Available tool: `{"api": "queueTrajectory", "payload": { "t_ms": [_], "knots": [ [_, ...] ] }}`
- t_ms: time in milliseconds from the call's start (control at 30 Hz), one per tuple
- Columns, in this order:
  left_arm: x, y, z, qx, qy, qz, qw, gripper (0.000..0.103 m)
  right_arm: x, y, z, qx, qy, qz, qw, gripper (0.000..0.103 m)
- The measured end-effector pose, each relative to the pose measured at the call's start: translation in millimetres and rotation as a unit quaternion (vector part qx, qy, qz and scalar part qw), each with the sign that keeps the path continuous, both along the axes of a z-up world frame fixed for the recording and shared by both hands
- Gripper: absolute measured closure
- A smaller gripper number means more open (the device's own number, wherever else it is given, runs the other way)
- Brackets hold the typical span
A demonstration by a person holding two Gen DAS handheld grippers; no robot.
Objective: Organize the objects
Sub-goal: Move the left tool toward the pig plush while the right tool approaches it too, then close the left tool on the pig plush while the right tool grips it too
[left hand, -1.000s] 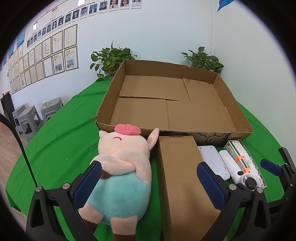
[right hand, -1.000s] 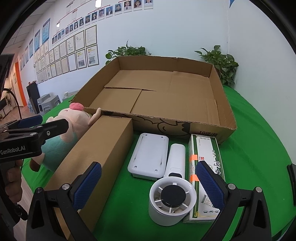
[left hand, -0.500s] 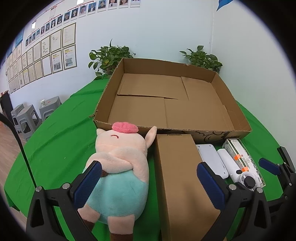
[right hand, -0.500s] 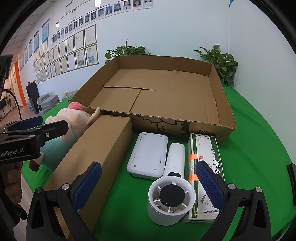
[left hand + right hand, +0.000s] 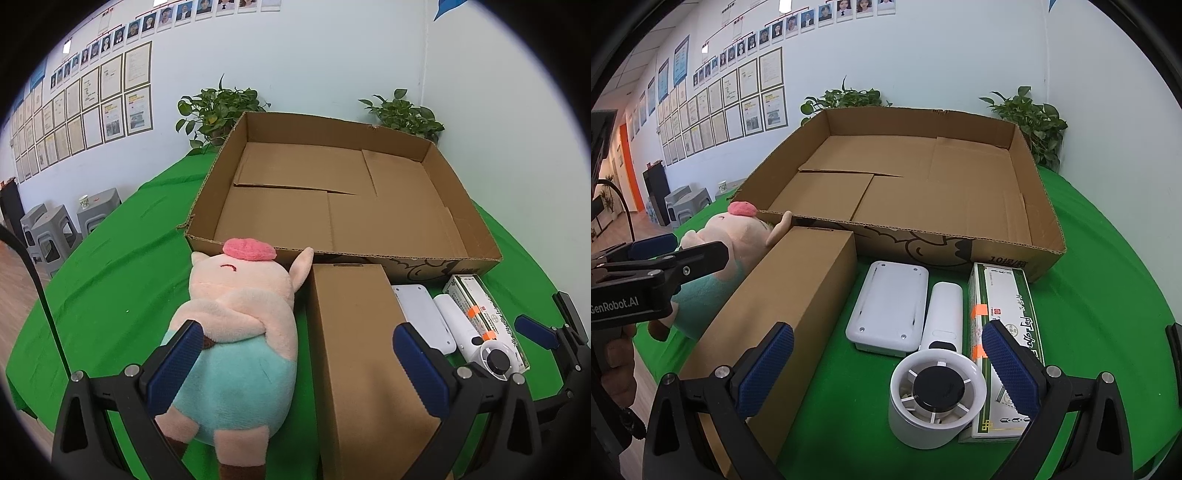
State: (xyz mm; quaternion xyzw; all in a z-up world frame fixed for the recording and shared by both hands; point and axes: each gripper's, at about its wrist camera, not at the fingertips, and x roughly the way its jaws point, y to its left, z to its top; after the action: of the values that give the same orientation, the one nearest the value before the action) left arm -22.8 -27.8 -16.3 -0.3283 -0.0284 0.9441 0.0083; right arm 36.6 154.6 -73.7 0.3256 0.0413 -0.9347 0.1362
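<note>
A large open cardboard tray (image 5: 207,192) (image 5: 1045,225) lies empty on the green table. In front of it lie a plush pig (image 5: 240,325) (image 5: 738,236), a long brown box (image 5: 362,350) (image 5: 790,299), a white flat case (image 5: 890,306) (image 5: 424,314), a white hand fan (image 5: 938,373) (image 5: 480,343) and a green-white carton (image 5: 1004,314) (image 5: 480,306). My left gripper (image 5: 299,365) is open above the pig and the brown box. My right gripper (image 5: 886,373) is open above the fan and the case. Both hold nothing.
Green cloth (image 5: 110,273) covers the table. Potted plants (image 5: 218,107) (image 5: 1034,125) stand behind the tray by the white wall. Grey stools (image 5: 51,229) stand off the table's left side. The left gripper shows at the left of the right wrist view (image 5: 657,273).
Both grippers have stayed open and nearly still. The left wrist view has drawn back and up slightly, so the pig and box look a little farther off.
</note>
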Motion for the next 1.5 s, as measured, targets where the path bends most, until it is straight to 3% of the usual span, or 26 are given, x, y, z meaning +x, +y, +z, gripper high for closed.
{"api": "queueTrajectory", "payload": {
  "t_ms": [600,967,1133,1267,1333,1367,1500],
  "knots": [
    [2,-9,7,-0.003,0.013,-0.011,0.9999,0.001,0,-3,1,0.001,0.003,0.003,1.000,0.000],
    [1,-45,-2,0.022,-0.021,-0.022,0.9993,0.001,3,-12,11,-0.009,0.014,0.046,0.999,0.000],
    [0,-53,-10,0.041,-0.042,-0.037,0.9976,0.001,1,-18,21,-0.042,0.008,0.087,0.995,0.000],
    [-4,-54,-21,0.049,-0.059,-0.044,0.9961,0.001,-3,-19,30,-0.106,-0.018,0.131,0.986,0.000],
    [-6,-55,-27,0.043,-0.071,-0.037,0.9959,0.006,-6,-20,34,-0.124,-0.027,0.142,0.982,0.000],
    [-7,-57,-29,0.041,-0.074,-0.034,0.9959,0.014,-6,-21,36,-0.128,-0.028,0.145,0.981,0.000],
    [-1,-63,-31,0.042,-0.067,-0.036,0.9962,0.023,-13,-29,42,-0.141,-0.044,0.156,0.977,0.000]
  ]
}}
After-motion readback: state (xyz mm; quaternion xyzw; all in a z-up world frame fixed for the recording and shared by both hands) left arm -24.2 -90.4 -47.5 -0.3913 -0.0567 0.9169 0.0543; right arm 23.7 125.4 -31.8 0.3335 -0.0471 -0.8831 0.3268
